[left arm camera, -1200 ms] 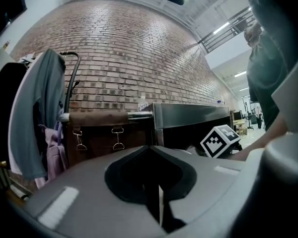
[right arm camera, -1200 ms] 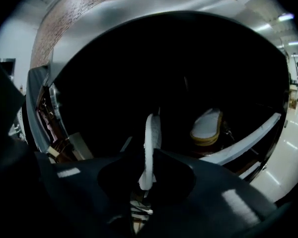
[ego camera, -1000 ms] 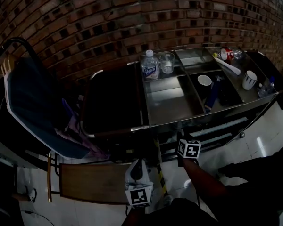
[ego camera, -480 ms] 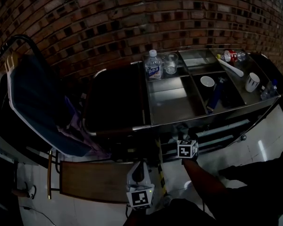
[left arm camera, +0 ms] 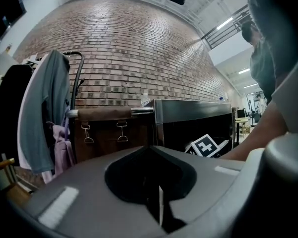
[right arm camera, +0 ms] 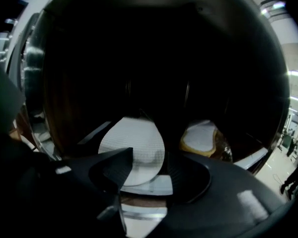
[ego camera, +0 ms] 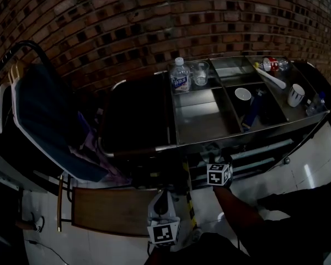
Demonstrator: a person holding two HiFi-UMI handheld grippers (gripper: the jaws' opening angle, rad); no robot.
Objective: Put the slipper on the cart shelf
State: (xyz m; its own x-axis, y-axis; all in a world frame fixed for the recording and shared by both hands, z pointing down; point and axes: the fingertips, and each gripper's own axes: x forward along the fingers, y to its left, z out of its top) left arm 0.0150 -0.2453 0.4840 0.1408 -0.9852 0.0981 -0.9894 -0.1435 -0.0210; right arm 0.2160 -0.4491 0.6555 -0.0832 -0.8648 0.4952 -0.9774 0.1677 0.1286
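In the right gripper view a white slipper (right arm camera: 134,145) lies flat on the cart shelf (right arm camera: 154,184), and a second slipper (right arm camera: 202,137) sits to its right in the dark. My right gripper (right arm camera: 149,170) is opening. Its fingers stand spread on either side of the white slipper's near end and do not press on it. In the head view the right gripper (ego camera: 219,174) points into the steel cart's (ego camera: 204,127) lower level. My left gripper (ego camera: 163,232) hangs lower, in front of the cart, with its jaws shut and nothing between them (left arm camera: 159,202).
On the cart top stand a water bottle (ego camera: 179,76), a glass (ego camera: 199,73) and two white cups (ego camera: 243,94) (ego camera: 294,94). A rack with blue cloth (ego camera: 41,120) is to the left, a wooden board (ego camera: 110,211) is low on the floor, and a brick wall is behind.
The right gripper's cube has stayed at the cart's lower front. The head view has shifted slightly, and the left gripper sits a little lower in it.
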